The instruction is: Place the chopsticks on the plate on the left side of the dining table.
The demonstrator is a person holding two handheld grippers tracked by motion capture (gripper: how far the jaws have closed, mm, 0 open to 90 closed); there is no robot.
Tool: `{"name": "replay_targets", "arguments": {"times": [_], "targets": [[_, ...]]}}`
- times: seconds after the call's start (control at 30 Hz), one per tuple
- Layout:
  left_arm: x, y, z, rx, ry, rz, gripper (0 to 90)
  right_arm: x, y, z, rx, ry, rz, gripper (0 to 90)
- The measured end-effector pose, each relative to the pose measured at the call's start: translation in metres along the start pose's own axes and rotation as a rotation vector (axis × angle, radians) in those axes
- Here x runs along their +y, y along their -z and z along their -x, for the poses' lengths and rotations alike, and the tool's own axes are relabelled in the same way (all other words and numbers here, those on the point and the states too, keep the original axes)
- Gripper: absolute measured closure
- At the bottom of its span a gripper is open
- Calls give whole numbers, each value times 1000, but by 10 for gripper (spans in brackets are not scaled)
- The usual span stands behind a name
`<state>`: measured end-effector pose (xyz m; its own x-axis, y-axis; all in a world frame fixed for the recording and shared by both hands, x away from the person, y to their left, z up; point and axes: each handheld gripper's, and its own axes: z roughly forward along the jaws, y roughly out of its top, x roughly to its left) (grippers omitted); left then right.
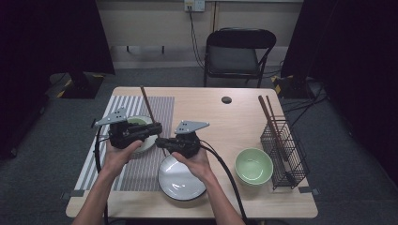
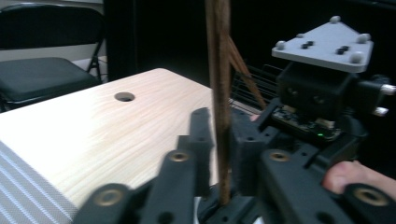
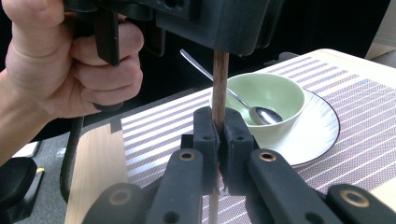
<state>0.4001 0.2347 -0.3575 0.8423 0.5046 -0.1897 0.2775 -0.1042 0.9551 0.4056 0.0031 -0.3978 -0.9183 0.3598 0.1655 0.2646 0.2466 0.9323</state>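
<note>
Chopsticks (image 1: 149, 108), dark brown and held together as a pair, are the thing we have in hand, and we take the striped placemat (image 1: 162, 105) as our landmark: they stand over its right-hand half, slanting up from between our two hands toward its far edge. Our right tongs (image 3: 218, 135) are closed tight on them near their lower end, the pads pressed flat against the wood in the right gripper view. Our left tongs (image 2: 219, 140) sit around the same sticks a little higher up; in the left gripper view the sticks (image 2: 218, 93) pass upright between the pads, which lie close on both sides with only a sliver of gap showing, so we cannot tell whether they truly pinch. On the placemat, behind the sticks, a small green bowl (image 3: 268, 95) rests on a white saucer (image 3: 317, 126) with a metal spoon (image 3: 261, 113) lying in it, handle leaning toward the left tongs. Just off the placemat's near right corner, on the bare bench (image 1: 220, 117), lies a white plate (image 1: 180, 185), partly under our right hand (image 1: 197, 164). Well to the right of the placemat sits a second green bowl (image 1: 254, 166), and beside it a black wire basket (image 1: 287, 157) with more chopsticks (image 1: 268, 115) leaning out of it.
</note>
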Motion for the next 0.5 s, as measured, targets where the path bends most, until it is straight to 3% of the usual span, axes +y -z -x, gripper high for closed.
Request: {"name": "replay_targets", "arguments": {"times": [0.1, 0.2, 0.3, 0.5], "targets": [[1, 0, 1, -1, 6, 3, 677, 0, 1, -1, 1, 2, -7, 864], [1, 1, 0, 2, 1, 9, 562, -2, 1, -1, -2, 7, -17, 864], [-1, 3, -2, -9, 12, 20, 522, -4, 1, 0, 0, 1, -20, 864], [-2, 7, -7, 33, 21, 26, 455, -8, 2, -2, 0, 4, -26, 864]]}}
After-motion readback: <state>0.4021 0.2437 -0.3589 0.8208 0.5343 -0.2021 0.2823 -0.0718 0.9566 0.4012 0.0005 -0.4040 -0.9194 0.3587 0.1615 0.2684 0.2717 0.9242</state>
